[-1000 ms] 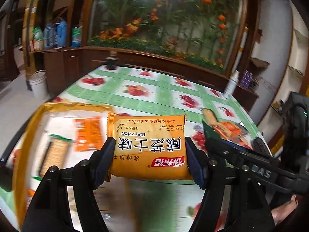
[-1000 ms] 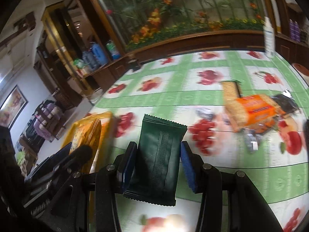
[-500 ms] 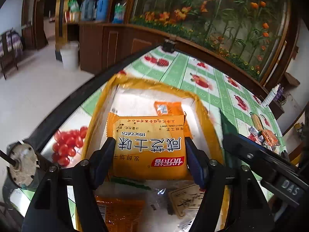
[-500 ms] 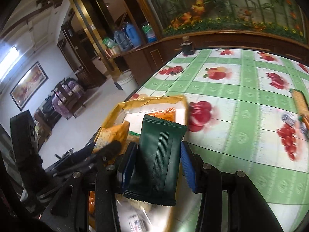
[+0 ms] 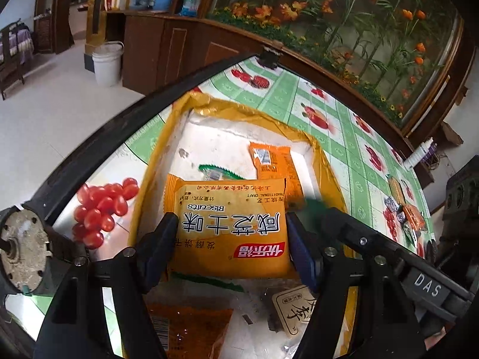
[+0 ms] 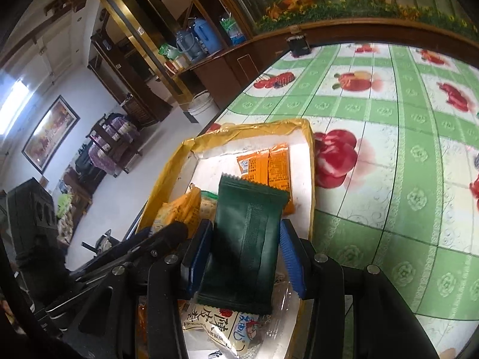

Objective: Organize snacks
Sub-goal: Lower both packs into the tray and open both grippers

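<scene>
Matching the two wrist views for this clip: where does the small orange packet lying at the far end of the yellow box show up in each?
Left wrist: the small orange packet lies upper centre, just beyond the held biscuit pack.
Right wrist: the same packet lies centre, just past the top of the held dark green packet.
Shared landmark: the yellow box, with the packet by its far wall.

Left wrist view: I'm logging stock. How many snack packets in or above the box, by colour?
Orange: 3, biscuit pack, small packet, barcoded packet
Green: 2, dark packet, green-trimmed packet
Beige: 1, labelled packet
Total: 6
</scene>
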`<state>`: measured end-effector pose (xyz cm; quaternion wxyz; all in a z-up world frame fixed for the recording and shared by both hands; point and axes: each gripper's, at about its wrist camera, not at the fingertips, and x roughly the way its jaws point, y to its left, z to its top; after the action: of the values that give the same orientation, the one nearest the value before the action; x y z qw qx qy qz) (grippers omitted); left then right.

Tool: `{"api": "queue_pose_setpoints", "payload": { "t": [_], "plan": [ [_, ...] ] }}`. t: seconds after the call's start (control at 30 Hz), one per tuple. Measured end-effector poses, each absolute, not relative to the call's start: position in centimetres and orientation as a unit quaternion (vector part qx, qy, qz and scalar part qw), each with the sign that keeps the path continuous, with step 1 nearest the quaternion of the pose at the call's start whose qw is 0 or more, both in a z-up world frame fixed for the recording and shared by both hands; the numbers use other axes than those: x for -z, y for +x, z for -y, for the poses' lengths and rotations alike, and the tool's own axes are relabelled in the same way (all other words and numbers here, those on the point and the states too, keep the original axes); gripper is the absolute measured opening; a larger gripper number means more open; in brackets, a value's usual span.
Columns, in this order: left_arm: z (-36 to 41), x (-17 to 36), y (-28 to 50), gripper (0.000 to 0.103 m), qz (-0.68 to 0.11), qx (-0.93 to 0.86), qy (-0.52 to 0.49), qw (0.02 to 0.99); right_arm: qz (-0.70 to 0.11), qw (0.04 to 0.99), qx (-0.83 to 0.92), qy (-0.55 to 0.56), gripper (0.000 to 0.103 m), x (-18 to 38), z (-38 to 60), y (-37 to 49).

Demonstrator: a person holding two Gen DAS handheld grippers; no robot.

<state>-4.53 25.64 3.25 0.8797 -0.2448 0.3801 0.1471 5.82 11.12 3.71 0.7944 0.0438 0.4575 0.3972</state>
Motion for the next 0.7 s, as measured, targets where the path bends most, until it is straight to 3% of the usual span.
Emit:
{"api": "queue_pose_setpoints", "payload": {
  "t": [0.47,0.7],
  "plan": [
    [-25.6,-4.3,-6.4,0.084,-0.320,-0.098,-0.279,0.900,-0.413,0.807,-0.413,0.087,0.049,-6.0,-8.1,5.2],
    [-23.6,-6.4,-8.3,0.084,-0.298,-0.075,-0.269,0.913,-0.393,0.816,-0.409,0.110,0.049,-7.0,-4.8,5.1]
  ]
}}
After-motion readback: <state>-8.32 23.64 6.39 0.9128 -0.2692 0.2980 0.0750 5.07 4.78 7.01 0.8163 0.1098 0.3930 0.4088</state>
